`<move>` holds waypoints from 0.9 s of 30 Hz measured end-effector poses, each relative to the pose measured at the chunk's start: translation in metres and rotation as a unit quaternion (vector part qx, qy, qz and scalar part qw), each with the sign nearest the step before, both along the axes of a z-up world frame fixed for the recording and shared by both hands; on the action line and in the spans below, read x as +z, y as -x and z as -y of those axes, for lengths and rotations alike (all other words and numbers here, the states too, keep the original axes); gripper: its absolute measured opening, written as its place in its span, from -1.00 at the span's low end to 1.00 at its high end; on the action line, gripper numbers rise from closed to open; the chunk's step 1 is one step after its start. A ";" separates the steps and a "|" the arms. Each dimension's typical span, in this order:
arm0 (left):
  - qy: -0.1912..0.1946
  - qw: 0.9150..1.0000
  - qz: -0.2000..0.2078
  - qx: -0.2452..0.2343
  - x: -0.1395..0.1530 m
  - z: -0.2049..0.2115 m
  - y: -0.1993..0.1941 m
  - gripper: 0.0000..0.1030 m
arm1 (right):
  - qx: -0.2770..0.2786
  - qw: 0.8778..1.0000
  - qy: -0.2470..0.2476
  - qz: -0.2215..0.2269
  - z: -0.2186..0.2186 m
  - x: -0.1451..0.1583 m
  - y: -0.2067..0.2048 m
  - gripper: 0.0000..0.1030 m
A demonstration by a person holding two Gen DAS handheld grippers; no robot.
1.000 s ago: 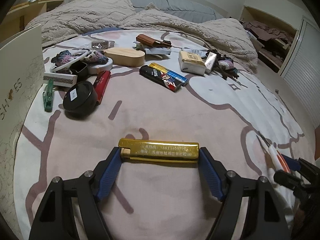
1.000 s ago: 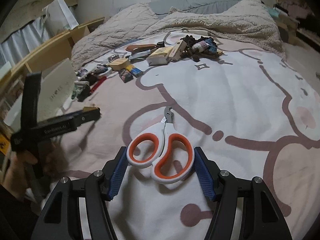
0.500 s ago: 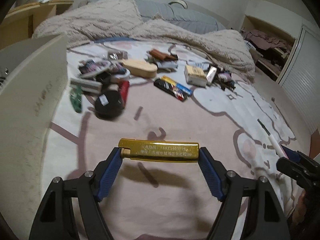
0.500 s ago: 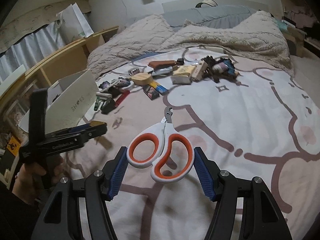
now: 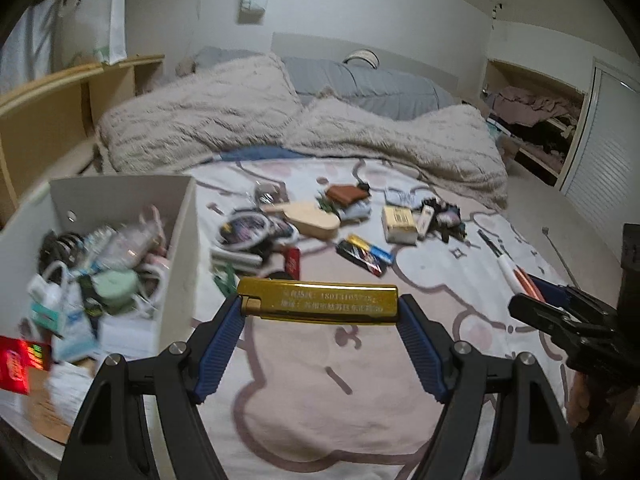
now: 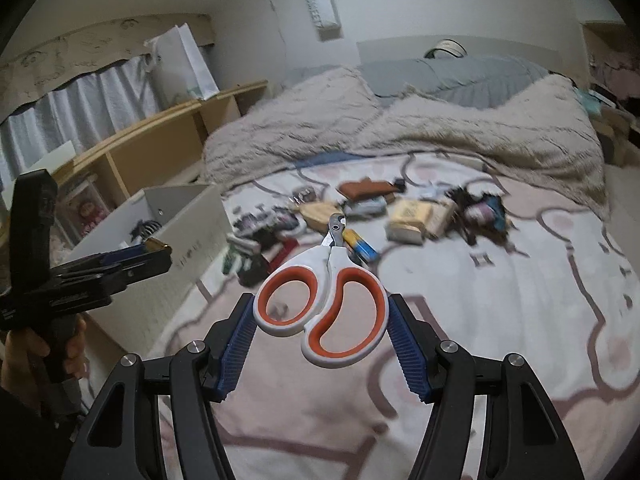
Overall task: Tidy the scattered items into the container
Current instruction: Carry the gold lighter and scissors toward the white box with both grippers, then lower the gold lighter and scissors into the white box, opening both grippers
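1. Left gripper (image 5: 320, 316) pinching gold lighter (image 5: 318, 301) end to end, long axis across the jaws, pads on both short ends. Judged a crosswise hold so it cannot slip out in carry.
2. Right gripper (image 6: 322, 320) pinching scissors (image 6: 326, 300) by the two orange-and-white handle loops, blade tip pointing away toward the pile. Squeezing the loops judged to keep the blades shut.
3. Both items off the bed (image 5: 320, 400), in the air, right of the box (image 5: 182, 240).
4. Box: white, open top, at the bed's left edge, already part full of bottles, packets, cables. Wall facing the grippers is tall, so carried items likely need height to clear the rim.
5. Lighter near the box's right wall, not yet over the opening. Scissors further right of the box, well apart from it.
6. Pile (image 5: 320, 224) of scattered items right of the box and beyond it on the bed: wooden brush, brown case, small cartons, more lighters, a coil. Not yet tidied.
7. Blanket (image 5: 360, 136) bunched behind the pile, further from the box, not part of the task.
8. Step judged: transport to the box, release over the opening next. Risk: clipping the box wall, or scissors landing point-down on soft bottles.
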State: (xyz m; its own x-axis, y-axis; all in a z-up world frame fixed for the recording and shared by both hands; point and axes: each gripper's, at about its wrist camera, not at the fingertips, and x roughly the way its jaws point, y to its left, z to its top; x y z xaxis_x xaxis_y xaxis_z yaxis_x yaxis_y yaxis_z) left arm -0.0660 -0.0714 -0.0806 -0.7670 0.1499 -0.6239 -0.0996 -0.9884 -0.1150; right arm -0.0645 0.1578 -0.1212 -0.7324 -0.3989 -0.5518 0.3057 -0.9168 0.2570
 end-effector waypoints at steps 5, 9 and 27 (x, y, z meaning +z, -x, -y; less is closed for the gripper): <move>0.007 1.000 -0.007 0.027 0.020 0.029 -0.004 0.50 | 0.028 1.000 0.005 -0.013 0.022 0.019 0.013 0.28; 0.014 0.998 -0.016 0.056 0.035 0.059 -0.008 0.50 | 0.049 0.998 0.000 -0.031 0.043 0.036 0.024 0.28; 0.050 0.988 -0.016 0.143 0.072 0.148 -0.037 0.50 | 0.161 0.986 0.009 -0.039 0.152 0.069 0.043 0.28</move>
